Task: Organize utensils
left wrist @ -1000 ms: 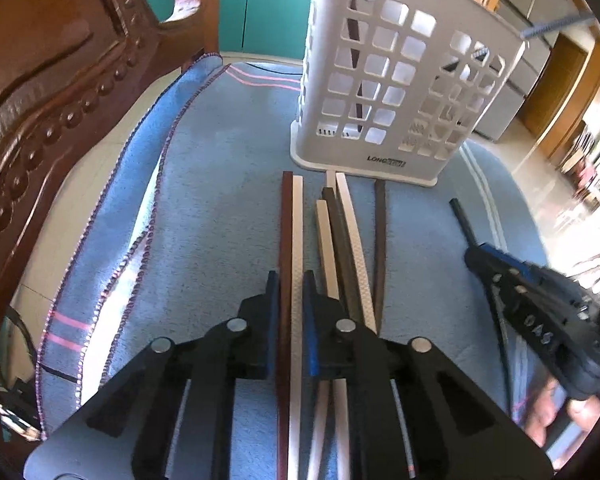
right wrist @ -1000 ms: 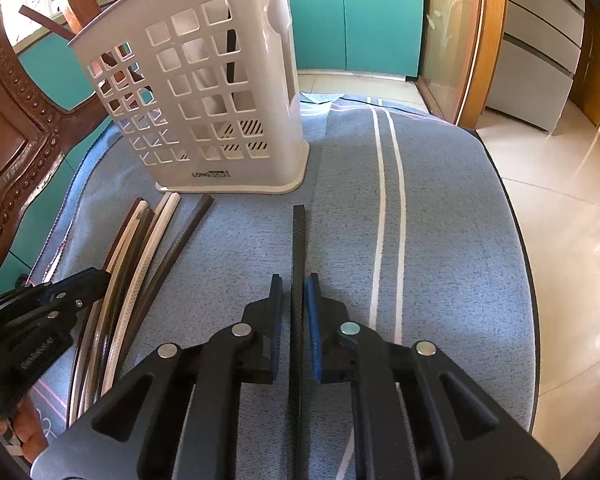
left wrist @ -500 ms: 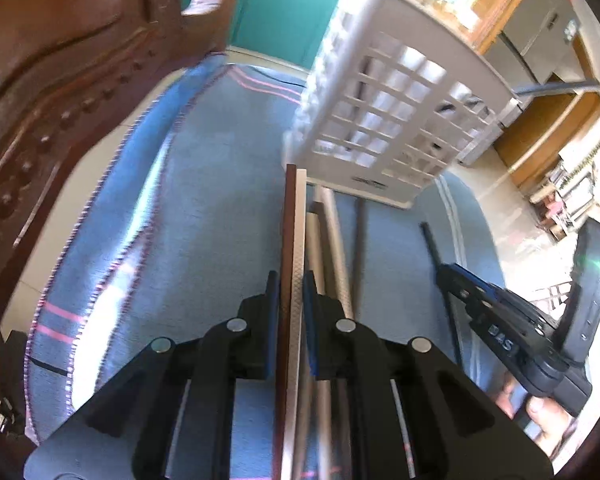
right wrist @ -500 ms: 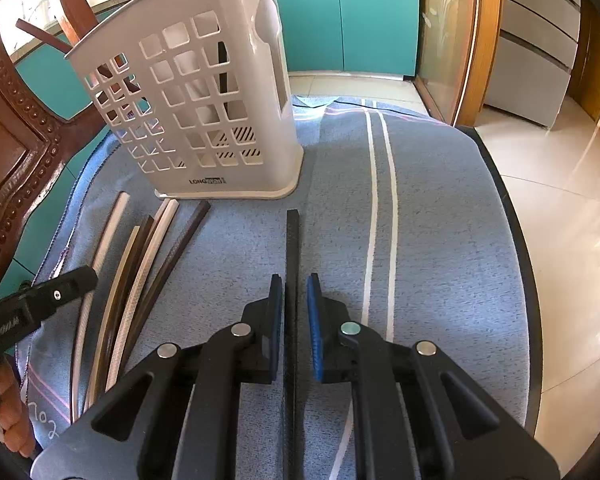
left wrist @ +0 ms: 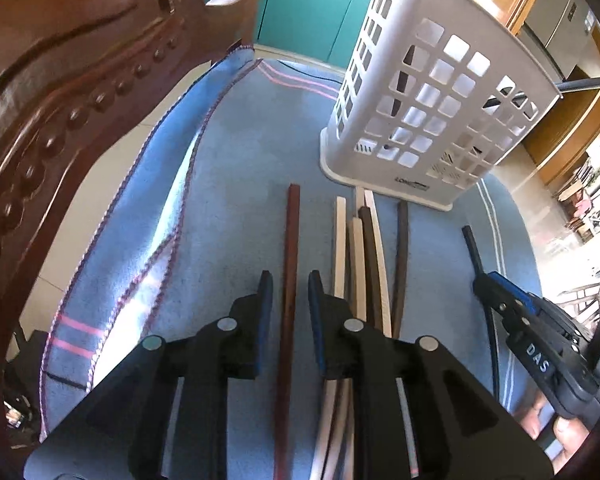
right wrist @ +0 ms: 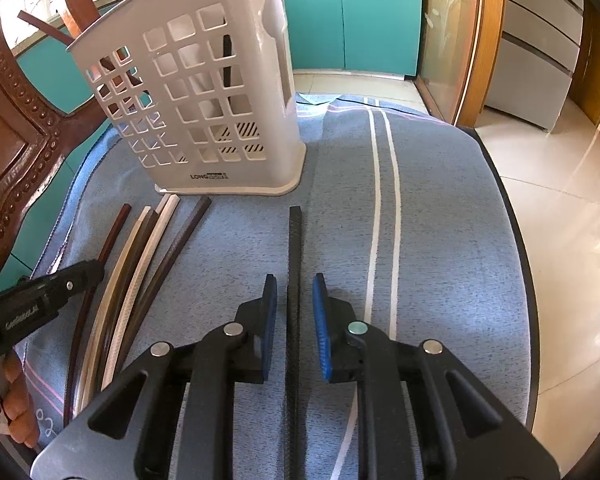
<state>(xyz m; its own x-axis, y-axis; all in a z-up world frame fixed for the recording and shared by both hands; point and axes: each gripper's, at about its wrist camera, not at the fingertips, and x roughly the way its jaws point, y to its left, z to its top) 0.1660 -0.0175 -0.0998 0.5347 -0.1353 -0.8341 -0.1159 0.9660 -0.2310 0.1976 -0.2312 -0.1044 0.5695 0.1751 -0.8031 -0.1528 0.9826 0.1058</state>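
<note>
Near ends of the reddish-brown chopstick and black chopstick, hidden beneath each hand-held gripper.

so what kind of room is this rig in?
Probably a home kitchen or dining area: teal cabinet doors, a carved dark wooden chair back, and a white perforated plastic utensil holder on a blue cloth-covered table.

**Sunlit kitchen around a blue-covered tabletop**

A blue cloth with paired white stripes covers the rounded tabletop. A carved dark-wood chair back studded with round beads stands close on the left side. Teal cabinet doors line the far wall, beside a wood-framed glass panel. Strong daylight glares off the pale glossy floor tiles.
</note>
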